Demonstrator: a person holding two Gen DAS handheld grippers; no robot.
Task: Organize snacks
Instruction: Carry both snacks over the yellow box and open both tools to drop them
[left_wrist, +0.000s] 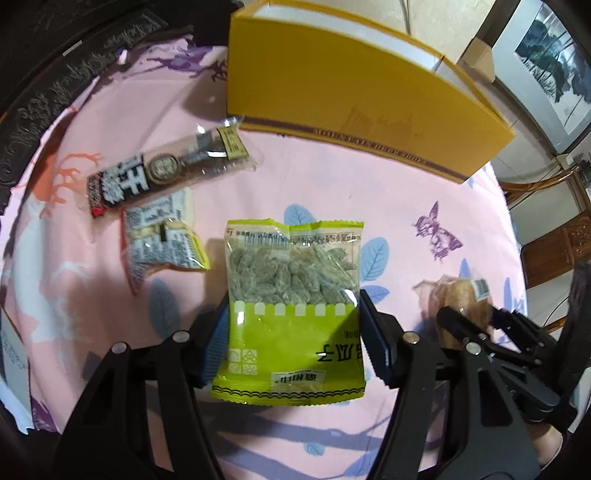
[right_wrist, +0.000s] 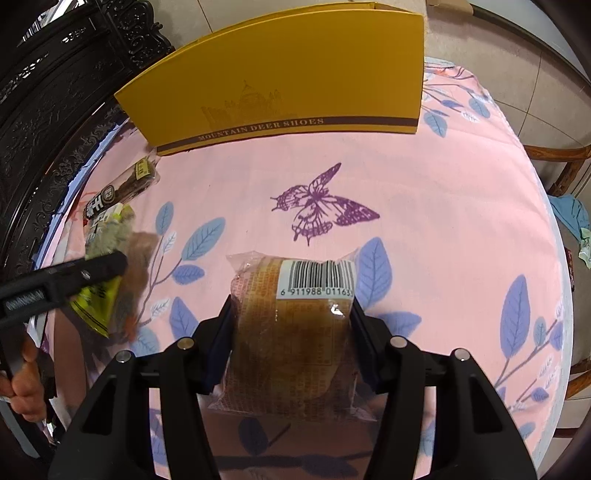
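Note:
My left gripper (left_wrist: 293, 314) is shut on a green seed packet (left_wrist: 291, 266), its blue pads pressing both side edges and holding it above the pink cloth. In the right wrist view the same green packet (right_wrist: 94, 299) hangs at the far left under a black finger (right_wrist: 92, 266). My right gripper (right_wrist: 291, 314) is shut on a clear-wrapped brown bread packet (right_wrist: 291, 332) with a barcode label, held just over the cloth. From the left wrist view, that bread packet (left_wrist: 460, 291) shows at the right between the other gripper's fingers. A yellow shoe box (right_wrist: 280, 85) stands at the far side.
A dark snack bar packet (left_wrist: 162, 173) and a white-and-yellow printed packet (left_wrist: 159, 236) lie on the pink patterned tablecloth (right_wrist: 443, 192) left of the yellow shoe box (left_wrist: 332, 92). Dark carved furniture (right_wrist: 44, 110) borders the left; a wooden chair (right_wrist: 569, 162) stands at the right.

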